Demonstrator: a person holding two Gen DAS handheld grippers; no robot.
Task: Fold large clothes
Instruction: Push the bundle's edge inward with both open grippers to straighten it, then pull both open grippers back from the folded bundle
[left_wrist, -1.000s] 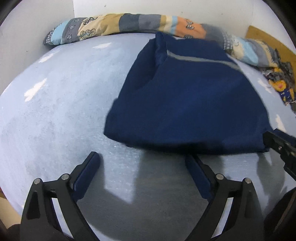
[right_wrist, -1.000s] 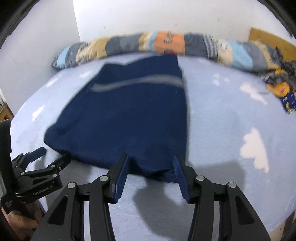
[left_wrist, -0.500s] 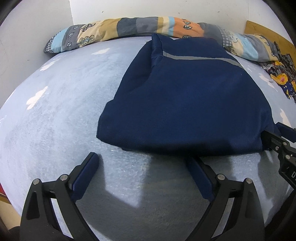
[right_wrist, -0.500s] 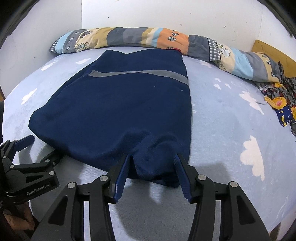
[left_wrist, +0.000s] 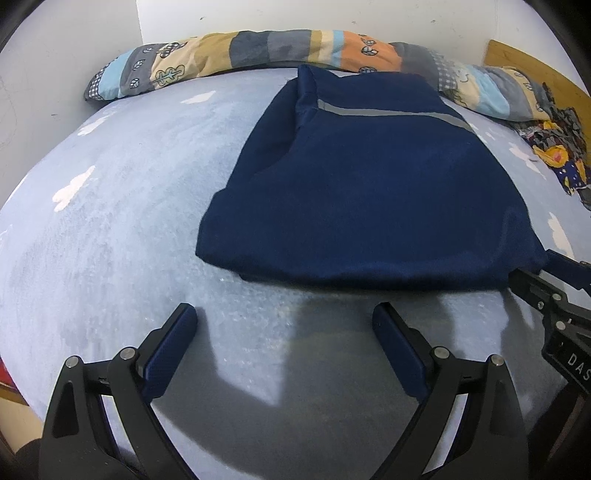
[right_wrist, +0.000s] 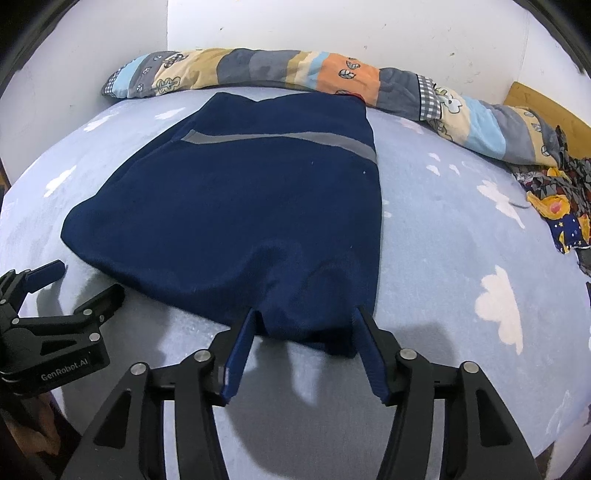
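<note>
A navy garment (right_wrist: 236, 206) with a grey stripe (right_wrist: 280, 138) across its far part lay flat on a bed (right_wrist: 436, 229) covered in pale blue sheet with white clouds. Its far edge reached a long patchwork bolster (right_wrist: 295, 70) along the white wall, and its near hem faced both tools.

The right wrist view showed what the other could not: the right tool (right_wrist: 304, 325) stood at the garment's near right corner, and a raised bunch of the hem sat between its blue pads (right_wrist: 236, 354). Its jaws had just been opening, and the cloth lay slack between them rather than pinched, so the tool was released. From the left wrist view only the tip of that tool (left_wrist: 546, 280) showed at the right margin, touching the garment's corner (left_wrist: 524, 258); the bunched hem there was hidden.

The left wrist view gave the left tool (left_wrist: 284, 325) head on: spread wide, nothing between its pads, hovering over bare sheet just short of the hem, apart from the cloth. It also showed a folded-under layer along the garment's left side (left_wrist: 273, 140). In the right wrist view the left tool (right_wrist: 74, 280) appeared from the side at lower left, beside the left corner of the hem.

A heap of patterned cloth (right_wrist: 561, 206) lay at the bed's far right, by a wooden board (left_wrist: 532, 70).
</note>
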